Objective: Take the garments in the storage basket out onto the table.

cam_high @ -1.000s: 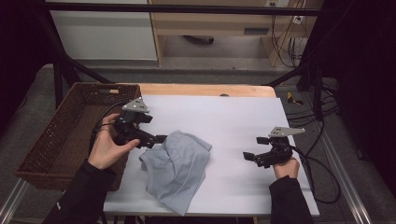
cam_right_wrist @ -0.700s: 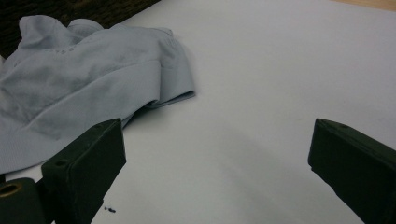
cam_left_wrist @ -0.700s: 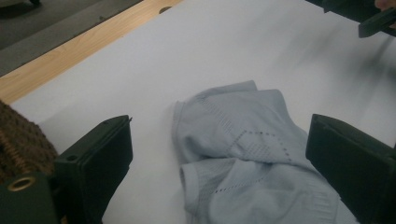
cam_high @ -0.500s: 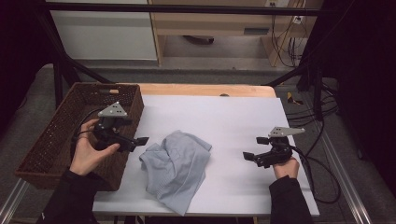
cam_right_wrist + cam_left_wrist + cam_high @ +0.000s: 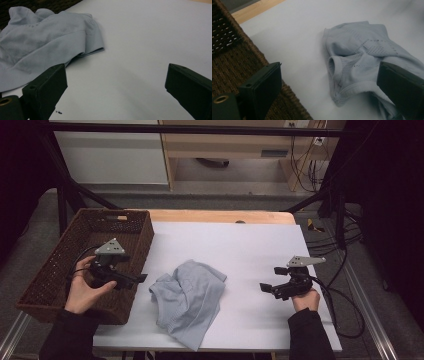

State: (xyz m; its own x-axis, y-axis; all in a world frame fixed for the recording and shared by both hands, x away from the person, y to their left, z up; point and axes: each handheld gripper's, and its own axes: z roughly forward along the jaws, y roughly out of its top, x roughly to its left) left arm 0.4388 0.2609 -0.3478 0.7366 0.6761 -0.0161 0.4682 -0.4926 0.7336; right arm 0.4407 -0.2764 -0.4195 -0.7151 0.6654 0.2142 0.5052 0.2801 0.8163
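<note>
A crumpled light blue garment (image 5: 189, 300) lies on the white table top (image 5: 250, 250), left of centre; its mesh-patterned folds show in the left gripper view (image 5: 359, 57) and its hem in the right gripper view (image 5: 45, 42). My left gripper (image 5: 139, 279) is held over the near right wall of the wicker basket (image 5: 55, 265), jaws wide apart and empty (image 5: 329, 90), pointing at the garment. My right gripper (image 5: 265, 288) rests near the table's right side, open and empty (image 5: 116, 92), aimed left across bare table toward the garment.
The brown wicker basket stands at the table's left edge (image 5: 229, 50). A strip of bare wood (image 5: 220, 216) runs along the table's far edge. Cables (image 5: 345, 295) trail off the right side. Open white surface lies between the garment and the right gripper.
My left gripper has drawn back leftward from the garment's edge to above the basket wall. The garment lies let go on the table. The right gripper has stayed still.
</note>
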